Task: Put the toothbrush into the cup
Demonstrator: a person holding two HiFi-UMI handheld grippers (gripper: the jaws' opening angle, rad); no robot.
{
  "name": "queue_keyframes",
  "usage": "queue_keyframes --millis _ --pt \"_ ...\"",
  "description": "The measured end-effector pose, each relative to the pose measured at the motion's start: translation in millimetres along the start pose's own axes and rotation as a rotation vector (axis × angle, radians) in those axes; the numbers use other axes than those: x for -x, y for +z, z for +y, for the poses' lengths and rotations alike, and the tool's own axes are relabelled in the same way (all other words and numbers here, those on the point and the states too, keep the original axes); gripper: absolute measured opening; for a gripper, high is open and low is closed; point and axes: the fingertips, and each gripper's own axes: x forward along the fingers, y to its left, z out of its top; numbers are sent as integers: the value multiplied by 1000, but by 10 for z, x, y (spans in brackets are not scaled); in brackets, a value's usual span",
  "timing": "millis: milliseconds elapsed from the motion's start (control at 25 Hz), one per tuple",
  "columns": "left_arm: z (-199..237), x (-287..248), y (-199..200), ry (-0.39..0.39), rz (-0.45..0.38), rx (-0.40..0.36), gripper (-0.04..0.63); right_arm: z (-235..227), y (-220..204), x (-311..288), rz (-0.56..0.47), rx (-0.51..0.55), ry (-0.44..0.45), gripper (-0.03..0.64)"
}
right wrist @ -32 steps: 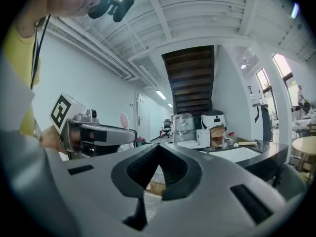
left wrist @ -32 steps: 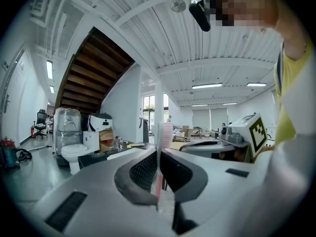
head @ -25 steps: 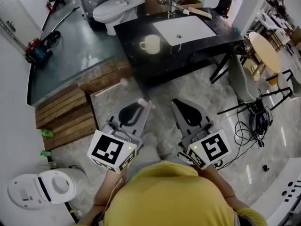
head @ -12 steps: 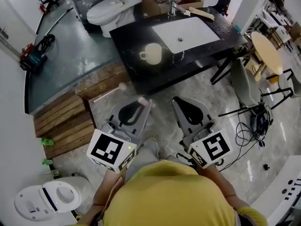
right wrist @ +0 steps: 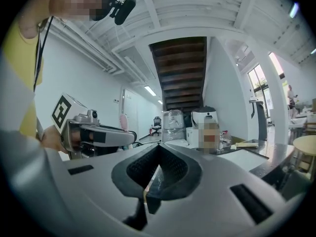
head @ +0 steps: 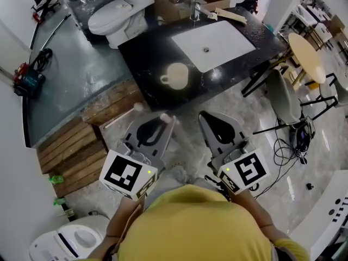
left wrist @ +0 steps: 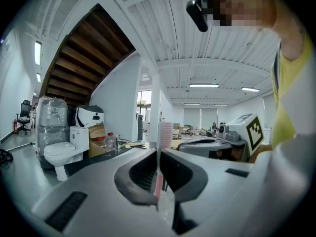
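My left gripper [head: 154,128] is shut on a pink toothbrush [head: 165,117] that stands upright between its jaws. In the left gripper view the toothbrush [left wrist: 165,131] rises above the pads with its bristle head on top, and the left gripper [left wrist: 159,154] points toward the counter. A cream cup [head: 176,75] with a handle stands on the black counter [head: 147,50], ahead of both grippers and apart from them. To the right, at the same height, is my right gripper [head: 216,125], shut with nothing in it; its jaws meet in the right gripper view [right wrist: 159,148].
A white sink basin [head: 212,37] with a faucet [head: 194,8] lies in the counter right of the cup. A toilet [head: 111,15] stands at the back left, wooden pallets [head: 76,145] at the left, a chair [head: 283,97] and floor cables [head: 296,140] at the right.
Both grippers have moved forward together toward the counter; the cup and counter now lie nearer to them. The toothbrush stays gripped in the left gripper.
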Motion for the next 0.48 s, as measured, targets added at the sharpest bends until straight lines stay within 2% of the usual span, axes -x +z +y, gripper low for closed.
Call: queue_keyframes --millis 200,480 --pt "192 -134 8 -39 1 -12 29 -59 3 -226 -1 2 -17 17" --pt "251 -187 25 -78 -4 -13 29 -95 19 -330 3 7 -39 17"
